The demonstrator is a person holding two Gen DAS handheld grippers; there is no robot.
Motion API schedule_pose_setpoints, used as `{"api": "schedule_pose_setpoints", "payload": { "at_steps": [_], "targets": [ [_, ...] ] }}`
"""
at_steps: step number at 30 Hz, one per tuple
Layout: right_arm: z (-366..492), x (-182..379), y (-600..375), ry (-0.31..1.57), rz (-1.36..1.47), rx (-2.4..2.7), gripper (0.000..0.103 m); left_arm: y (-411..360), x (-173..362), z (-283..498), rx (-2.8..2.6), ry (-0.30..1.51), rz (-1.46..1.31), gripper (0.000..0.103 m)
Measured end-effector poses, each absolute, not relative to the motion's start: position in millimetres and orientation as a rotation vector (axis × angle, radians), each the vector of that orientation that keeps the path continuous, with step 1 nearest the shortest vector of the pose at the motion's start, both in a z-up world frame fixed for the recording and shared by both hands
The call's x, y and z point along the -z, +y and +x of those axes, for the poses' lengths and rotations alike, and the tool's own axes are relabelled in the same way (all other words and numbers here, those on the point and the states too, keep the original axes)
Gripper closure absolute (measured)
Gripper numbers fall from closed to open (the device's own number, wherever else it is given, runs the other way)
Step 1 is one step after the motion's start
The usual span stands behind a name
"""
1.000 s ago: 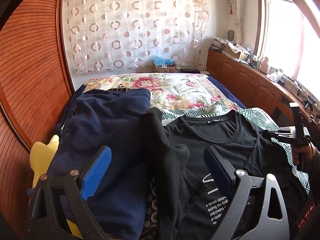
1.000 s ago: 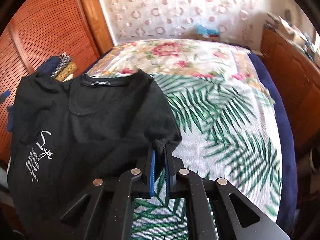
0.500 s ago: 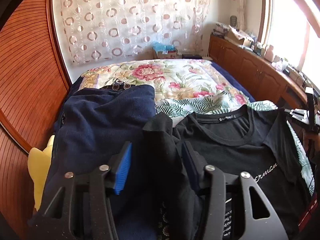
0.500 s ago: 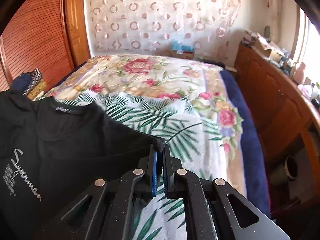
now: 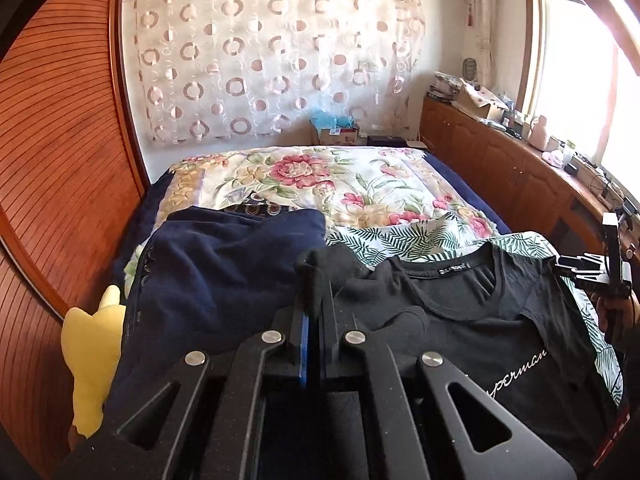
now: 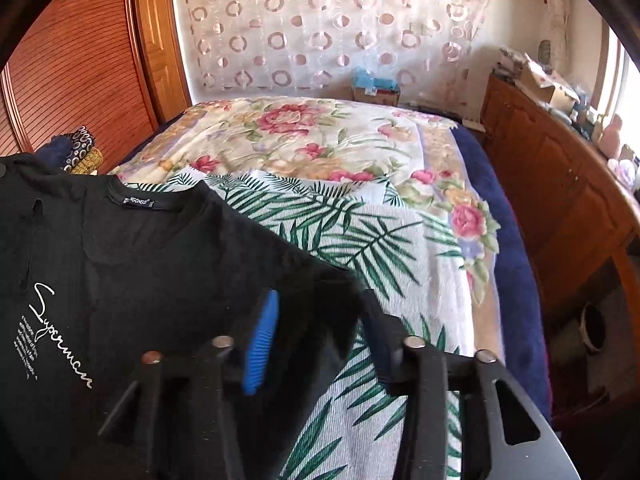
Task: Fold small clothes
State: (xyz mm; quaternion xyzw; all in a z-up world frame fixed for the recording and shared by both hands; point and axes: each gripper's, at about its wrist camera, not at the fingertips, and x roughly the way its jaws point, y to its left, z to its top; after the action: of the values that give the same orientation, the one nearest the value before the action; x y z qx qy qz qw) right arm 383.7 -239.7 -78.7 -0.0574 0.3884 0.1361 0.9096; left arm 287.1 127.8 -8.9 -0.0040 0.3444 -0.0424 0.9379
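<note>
A black T-shirt [image 5: 480, 320] with white script print lies face up on the bed, collar toward the far end. My left gripper [image 5: 314, 312] is shut on the shirt's left sleeve, which bunches up above the blue pads. In the right wrist view the same T-shirt [image 6: 140, 264] spreads to the left. My right gripper [image 6: 320, 340] is open, its blue pads [image 6: 260, 348] standing apart on either side of the shirt's right sleeve edge. The right gripper also shows in the left wrist view [image 5: 588, 270] at the far right.
A dark navy garment [image 5: 224, 268] lies left of the shirt, with a yellow plush toy [image 5: 92, 344] beside it. The bed has a palm-leaf sheet [image 6: 380, 248] and a floral quilt [image 6: 304, 136]. Wooden cabinets [image 6: 560, 200] run along the right, a slatted wardrobe [image 5: 52, 160] on the left.
My left gripper closed from wide open onto the shirt's left sleeve. My right gripper, which was shut on the right sleeve, opened and let it go.
</note>
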Motion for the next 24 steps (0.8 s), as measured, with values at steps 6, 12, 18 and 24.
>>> {"api": "schedule_pose_setpoints", "payload": {
  "at_steps": [6,12,18,24],
  "targets": [
    [395.1,90.0,-243.5,0.861,-0.083,-0.249,0.052,119.3,8.2,277.5,0.12,0.681,-0.021,0.099],
    [399.4,84.8,-233.4,0.851,-0.079,-0.236,0.052,108.1,4.4,264.9,0.135,0.665,-0.009,0.099],
    [401.6,86.5,-226.7,0.846,-0.098,-0.223,0.052,101.9,2.1,256.0,0.137,0.653,0.004,0.099],
    [404.0,89.2,-227.4,0.856,-0.063,-0.256,0.088,94.4,-1.9,245.4,0.144,0.639,0.023,0.099]
  ]
}}
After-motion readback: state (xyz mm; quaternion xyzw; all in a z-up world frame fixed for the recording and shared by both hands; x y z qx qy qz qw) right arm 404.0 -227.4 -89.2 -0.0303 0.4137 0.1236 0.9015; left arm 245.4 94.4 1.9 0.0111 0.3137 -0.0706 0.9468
